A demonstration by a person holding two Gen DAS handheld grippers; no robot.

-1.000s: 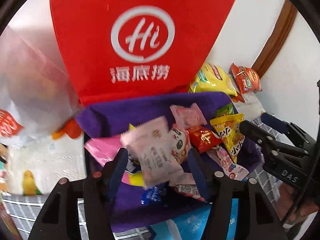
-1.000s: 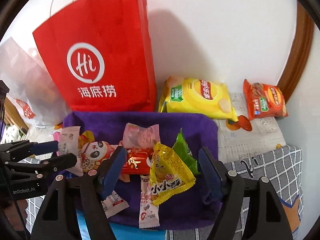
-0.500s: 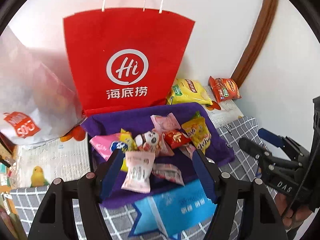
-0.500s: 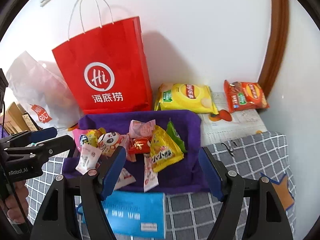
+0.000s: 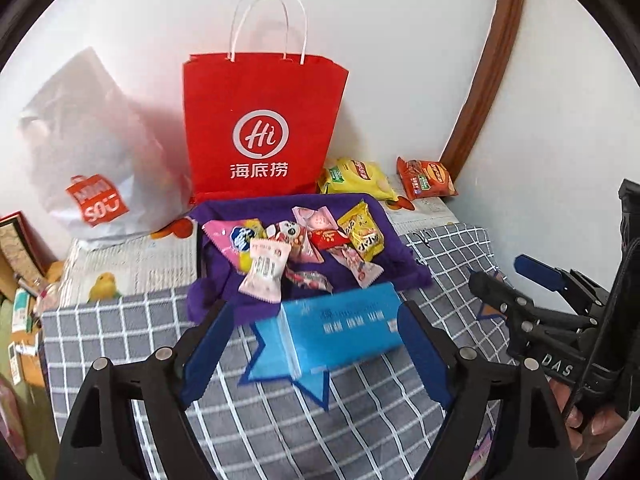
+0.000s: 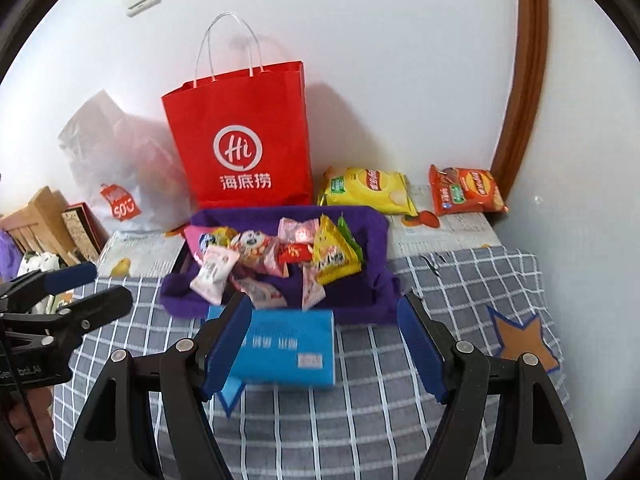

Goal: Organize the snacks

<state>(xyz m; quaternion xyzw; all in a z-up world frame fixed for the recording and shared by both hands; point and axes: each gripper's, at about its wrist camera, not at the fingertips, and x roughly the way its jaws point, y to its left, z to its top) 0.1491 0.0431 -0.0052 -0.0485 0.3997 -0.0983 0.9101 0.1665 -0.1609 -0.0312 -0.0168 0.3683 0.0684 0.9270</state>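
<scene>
Several small snack packets (image 5: pixel 304 248) lie in a purple cloth-lined tray (image 5: pixel 396 240) on a grey checked table; they also show in the right wrist view (image 6: pixel 280 260). A pale pink packet (image 5: pixel 266 270) lies at the tray's front left. A blue tissue pack (image 5: pixel 344 328) lies just in front of the tray. My left gripper (image 5: pixel 316 344) is open and empty, held back above the tissue pack. My right gripper (image 6: pixel 324 340) is open and empty too, also over the tissue pack (image 6: pixel 288 348).
A red paper bag (image 5: pixel 260 128) stands behind the tray against the wall. A white plastic bag (image 5: pixel 96 152) sits to its left. A yellow chip bag (image 5: pixel 356 176) and an orange chip bag (image 5: pixel 426 178) lie at the back right. Boxes stand at the far left (image 6: pixel 48 220).
Both grippers have pulled back and up from the tray. The left gripper let go of the pale pink packet, which now lies in the tray.
</scene>
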